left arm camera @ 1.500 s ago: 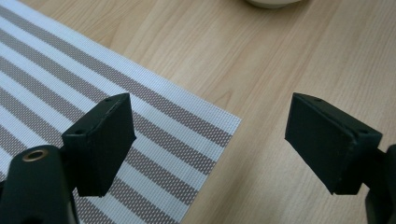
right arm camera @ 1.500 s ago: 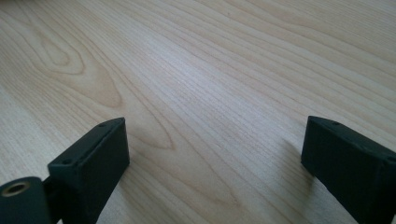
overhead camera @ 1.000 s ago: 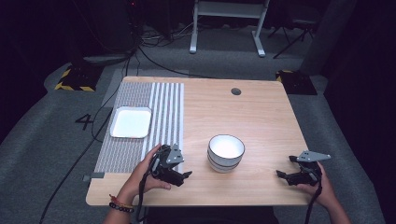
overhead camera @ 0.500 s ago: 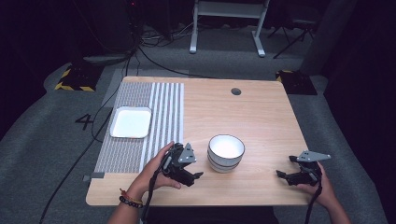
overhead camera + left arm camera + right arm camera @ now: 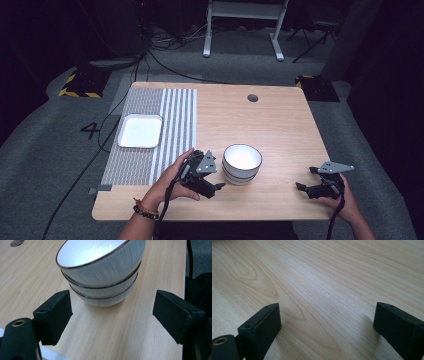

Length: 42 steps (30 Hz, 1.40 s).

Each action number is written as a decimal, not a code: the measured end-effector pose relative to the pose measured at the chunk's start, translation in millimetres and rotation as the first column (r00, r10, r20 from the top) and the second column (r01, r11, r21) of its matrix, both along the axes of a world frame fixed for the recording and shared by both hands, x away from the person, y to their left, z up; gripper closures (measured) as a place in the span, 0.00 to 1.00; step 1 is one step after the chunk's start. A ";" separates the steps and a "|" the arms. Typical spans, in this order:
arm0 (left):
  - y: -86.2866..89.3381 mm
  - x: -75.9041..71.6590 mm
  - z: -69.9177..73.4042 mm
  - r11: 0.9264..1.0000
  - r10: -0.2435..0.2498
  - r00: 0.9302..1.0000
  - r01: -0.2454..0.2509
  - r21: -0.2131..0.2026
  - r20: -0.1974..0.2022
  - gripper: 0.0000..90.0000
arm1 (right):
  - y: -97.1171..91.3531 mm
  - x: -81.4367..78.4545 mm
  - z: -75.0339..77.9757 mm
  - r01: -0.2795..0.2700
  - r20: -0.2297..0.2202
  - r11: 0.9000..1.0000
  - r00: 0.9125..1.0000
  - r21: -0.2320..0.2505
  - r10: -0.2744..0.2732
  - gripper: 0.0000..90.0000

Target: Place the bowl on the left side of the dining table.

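Left claw [image 5: 112, 315] gapes wide before three stacked bowls [image 5: 100, 272], the top one empty; right claw [image 5: 327, 327] wide.

"4" on the floor [image 5: 59, 150]

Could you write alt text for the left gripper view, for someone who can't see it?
A stack of three white bowls sits on a wooden table, just ahead of the left hand-held gripper, whose two black jaws stand wide open.

Pale wood-grain table [image 5: 280, 130]. Stacked bowls [image 5: 102, 272] — white inside, grey-ribbed outside, dark brown rims. Grey-and-white striped mat [image 5: 150, 135] under a plain white square plate [image 5: 140, 131]. Both grippers — black jaws.
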<state>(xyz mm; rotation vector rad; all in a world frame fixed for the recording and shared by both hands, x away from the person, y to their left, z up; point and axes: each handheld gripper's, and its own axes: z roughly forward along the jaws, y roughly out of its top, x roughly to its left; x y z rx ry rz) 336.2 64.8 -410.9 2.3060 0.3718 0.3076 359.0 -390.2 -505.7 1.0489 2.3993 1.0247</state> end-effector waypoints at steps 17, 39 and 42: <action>-28.0 1.9 19.8 0.994 -0.108 0.994 0.109 -0.018 0.026 0.18 | 0.0 0.0 0.0 0.000 0.000 1.000 1.000 0.000 0.000 0.09; -49.7 27.8 14.0 0.985 -0.174 0.982 0.174 0.004 -0.071 0.18 | 0.0 0.0 0.0 0.000 0.000 1.000 1.000 0.000 0.000 0.09; -52.2 32.0 11.8 0.985 -0.174 0.981 0.175 0.003 -0.090 0.23 | 0.0 0.0 0.0 0.000 0.000 1.000 1.000 0.000 0.000 0.09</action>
